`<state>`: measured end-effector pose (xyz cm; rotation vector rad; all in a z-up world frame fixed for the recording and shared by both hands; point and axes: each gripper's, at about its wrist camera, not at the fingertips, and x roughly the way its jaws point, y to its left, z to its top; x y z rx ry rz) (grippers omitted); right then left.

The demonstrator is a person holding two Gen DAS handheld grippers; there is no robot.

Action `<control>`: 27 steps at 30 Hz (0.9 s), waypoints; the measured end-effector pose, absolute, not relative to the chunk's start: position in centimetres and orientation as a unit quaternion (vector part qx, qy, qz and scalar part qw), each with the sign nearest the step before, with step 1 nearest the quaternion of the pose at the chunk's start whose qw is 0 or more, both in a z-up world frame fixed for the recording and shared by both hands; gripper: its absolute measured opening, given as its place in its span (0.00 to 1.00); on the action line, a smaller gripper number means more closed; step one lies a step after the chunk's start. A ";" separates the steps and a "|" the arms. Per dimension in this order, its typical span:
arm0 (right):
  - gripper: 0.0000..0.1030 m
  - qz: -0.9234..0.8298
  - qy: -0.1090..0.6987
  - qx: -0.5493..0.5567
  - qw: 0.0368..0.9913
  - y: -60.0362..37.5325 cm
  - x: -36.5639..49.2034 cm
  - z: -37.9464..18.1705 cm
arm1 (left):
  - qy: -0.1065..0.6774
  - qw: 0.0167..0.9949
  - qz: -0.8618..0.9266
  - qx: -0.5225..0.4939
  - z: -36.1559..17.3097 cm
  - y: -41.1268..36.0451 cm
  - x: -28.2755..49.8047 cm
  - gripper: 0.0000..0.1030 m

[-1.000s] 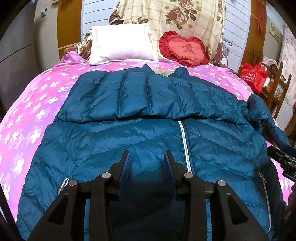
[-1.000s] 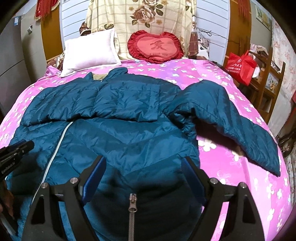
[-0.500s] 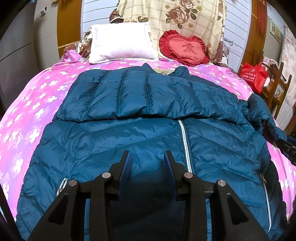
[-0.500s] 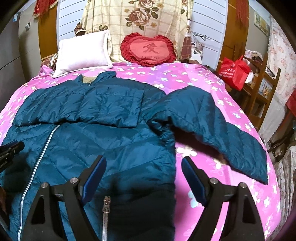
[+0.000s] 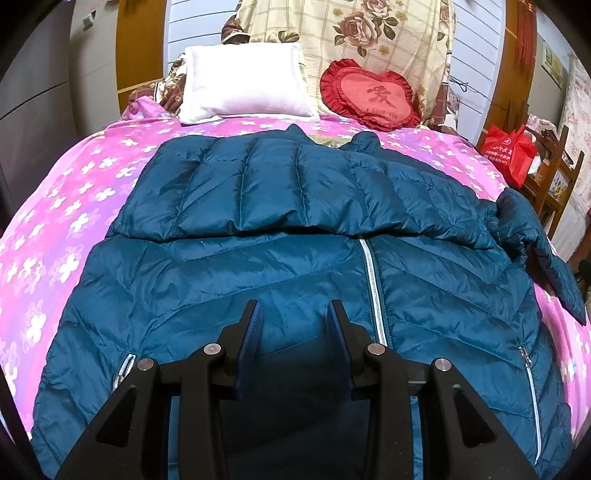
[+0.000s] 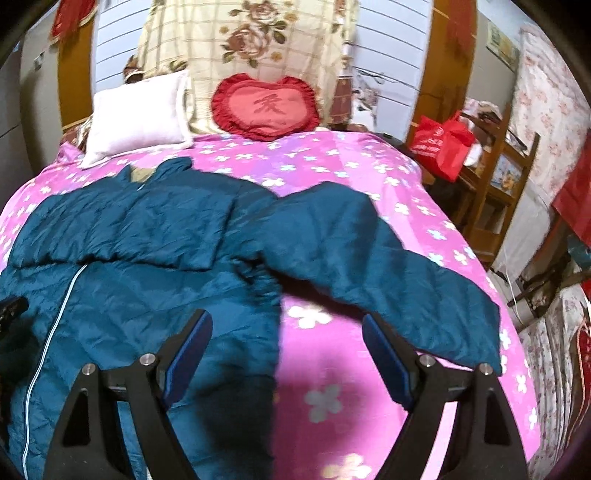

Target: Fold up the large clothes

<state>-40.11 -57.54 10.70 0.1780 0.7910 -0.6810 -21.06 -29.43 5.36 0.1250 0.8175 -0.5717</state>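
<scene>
Jacket (image 5: 280, 266): teal quilted down coat, shiny fabric with chevron stitching on the body and straight vertical channels on the sleeves. Lies front up on the bed, collar toward the pillows, hem toward the cameras, so its long axis runs from headboard to foot. White zipper (image 5: 373, 280) closed down the middle; a small zipped pocket near each lower side.

Sleeves: one sleeve (image 5: 258, 192) is folded flat across the chest, from the left of the picture to the right. The other sleeve (image 6: 388, 266) stretches out sideways and toward the foot of the bed over the cover, cuff near the bed's edge.

Bedcover (image 6: 332, 173): pink-purple cloth printed with white flowers, smooth, spread over the whole mattress under the jacket.

Pillow (image 5: 243, 88): white, rectangular, soft, propped at the head. Cushion (image 5: 373, 96): red, heart-shaped, frilled edge, beside the pillow. Both lean on a cream quilt with a rose print (image 5: 369, 33).

Bag (image 6: 439, 144): red, soft, on a wooden shelf unit (image 6: 495, 192) beside the bed; contents cannot be made out.

Left gripper (image 5: 295, 314): black arms, blue ribbed pads, set a narrow gap apart, nothing clamped, above the jacket's lower front.

Right gripper (image 6: 286, 328): pads spread wide, empty, over the jacket's side edge and bare bedcover. View slightly blurred.
</scene>
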 end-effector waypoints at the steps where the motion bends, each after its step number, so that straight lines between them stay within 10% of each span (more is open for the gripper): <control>1: 0.84 -0.329 0.376 0.090 0.862 -58.1 -40.5 10.9 | 0.391 0.877 -0.274 0.059 5.4 -29.4 -21.1 0.14; 27: 0.91 -0.497 0.409 0.287 0.709 -84.2 -54.6 1.4 | 0.410 0.868 -0.271 0.071 4.0 -30.1 -20.6 0.14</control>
